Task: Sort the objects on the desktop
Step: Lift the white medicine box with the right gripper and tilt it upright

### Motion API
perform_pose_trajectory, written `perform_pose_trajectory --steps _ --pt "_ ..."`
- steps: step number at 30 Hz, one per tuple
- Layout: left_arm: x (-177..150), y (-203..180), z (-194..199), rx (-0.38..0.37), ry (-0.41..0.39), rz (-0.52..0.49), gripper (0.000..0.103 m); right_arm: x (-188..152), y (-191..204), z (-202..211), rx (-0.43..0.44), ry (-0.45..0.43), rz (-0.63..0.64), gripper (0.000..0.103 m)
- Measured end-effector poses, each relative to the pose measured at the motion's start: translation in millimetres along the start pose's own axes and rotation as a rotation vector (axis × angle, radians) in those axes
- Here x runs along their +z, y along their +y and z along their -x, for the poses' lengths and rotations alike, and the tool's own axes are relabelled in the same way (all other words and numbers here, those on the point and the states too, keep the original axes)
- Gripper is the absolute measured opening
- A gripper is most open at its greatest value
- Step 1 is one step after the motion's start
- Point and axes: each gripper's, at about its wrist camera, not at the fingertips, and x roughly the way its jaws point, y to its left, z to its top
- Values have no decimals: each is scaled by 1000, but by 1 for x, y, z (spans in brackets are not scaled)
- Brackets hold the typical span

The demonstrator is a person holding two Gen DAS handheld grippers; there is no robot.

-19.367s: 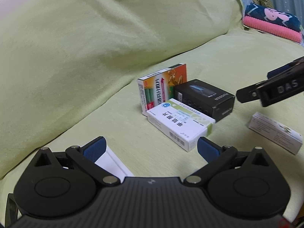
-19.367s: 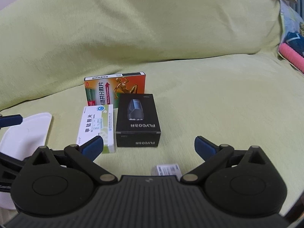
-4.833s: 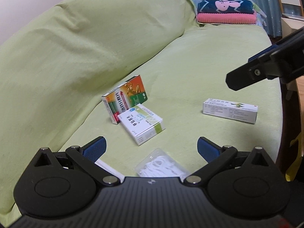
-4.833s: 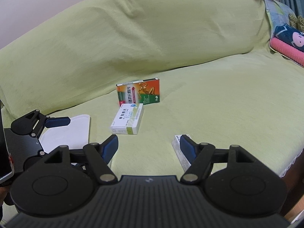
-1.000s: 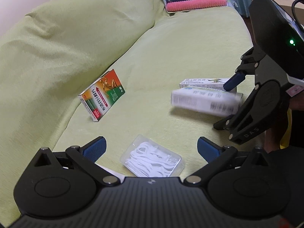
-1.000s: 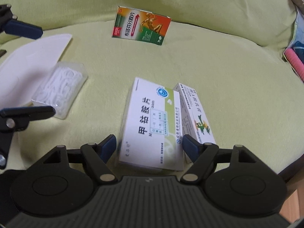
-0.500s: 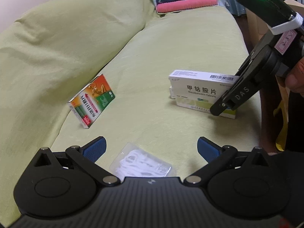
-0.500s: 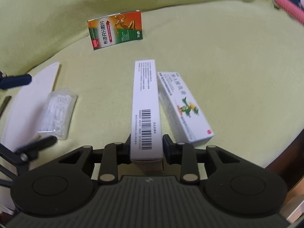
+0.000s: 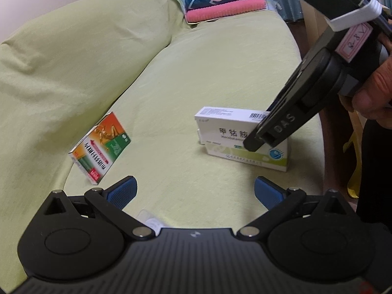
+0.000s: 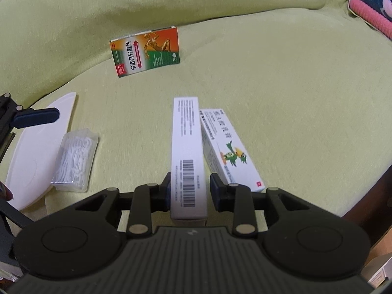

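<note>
- The right hand-held gripper (image 10: 188,191) is clamped on a white box (image 10: 187,156), turned on edge so its narrow sides fit between the pads; it stands against the tube box (image 10: 227,147) on the sofa (image 10: 294,85), likely to group the two.
- The left hand-held gripper (image 9: 194,191) hovers with jaws apart, empty.
- A floss case (image 10: 74,159) lies by a white tray (image 10: 36,144).
- Farthest, an orange box (image 10: 147,51) stands apart, likely unsorted.

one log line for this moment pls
right hand-held gripper: shut on white box | left hand-held gripper: open, empty | orange box: untouched
</note>
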Motion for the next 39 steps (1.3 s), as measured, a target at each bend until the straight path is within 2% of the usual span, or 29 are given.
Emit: perform_pose_trajectory --steps 4,6,19,21,24,27,30,36,39 --pt "4 -7 -3 -16 -2 -6 103 3 1 -2 -13 9 20 27" --pt "6 -10 -5 -25 -2 -9 103 4 1 -2 -12 12 26 22" --pt "16 -34 -15 -69 18 -59 103 10 -8 24 27 -45 -36 22" --pt "15 -39 -14 -72 21 -69 103 8 -8 24 16 -29 -28 22" --pt "14 -44 -12 -77 24 -78 103 4 -7 13 17 48 -5 22" --pt "13 -46 -11 -81 27 -80 103 1 -9 6 19 89 -15 23" --pt "13 -47 -11 -80 30 -83 103 5 -10 3 21 90 -24 29" --pt "13 -45 -12 -79 29 -75 103 20 -2 -1 6 69 17 29" --pt "13 -46 -12 -78 28 -72 103 25 1 -8 -14 89 48 29"
